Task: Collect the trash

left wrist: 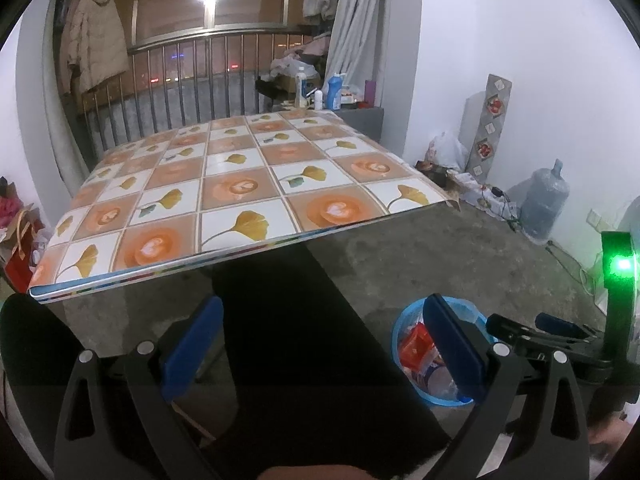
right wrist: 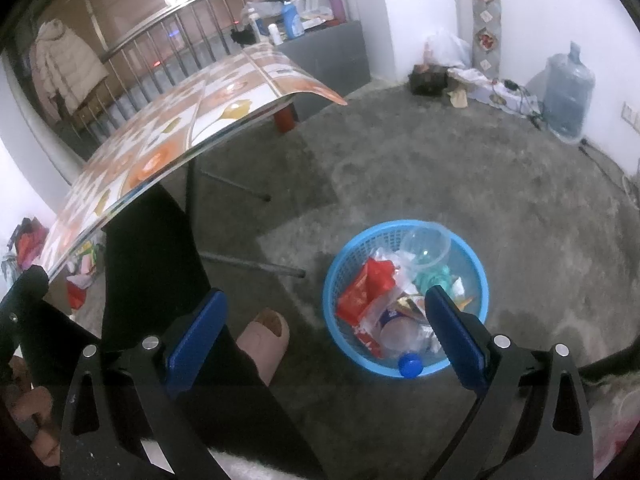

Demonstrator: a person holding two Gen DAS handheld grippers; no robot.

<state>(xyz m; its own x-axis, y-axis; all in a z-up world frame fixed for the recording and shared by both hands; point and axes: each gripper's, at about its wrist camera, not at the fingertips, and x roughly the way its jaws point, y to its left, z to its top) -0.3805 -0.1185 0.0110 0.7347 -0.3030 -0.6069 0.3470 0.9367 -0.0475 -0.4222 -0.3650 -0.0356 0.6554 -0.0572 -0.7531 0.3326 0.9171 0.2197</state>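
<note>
The blue basket (right wrist: 406, 300) is being kept on the floor beside the desk (left wrist: 224, 184), low and centre-right in the right wrist frame, presumably so trash can be dropped straight in. It is being shown nearly full: a red wrapper (right wrist: 362, 290), a clear plastic cup (right wrist: 426, 246) and a blue-capped bottle (right wrist: 400, 346) are lying among crumpled packets. The right gripper (right wrist: 326, 330) is being held above it, fingers spread and empty. The left gripper (left wrist: 324, 338) is likewise being held wide open, carrying nothing, below the bare desk top.
</note>
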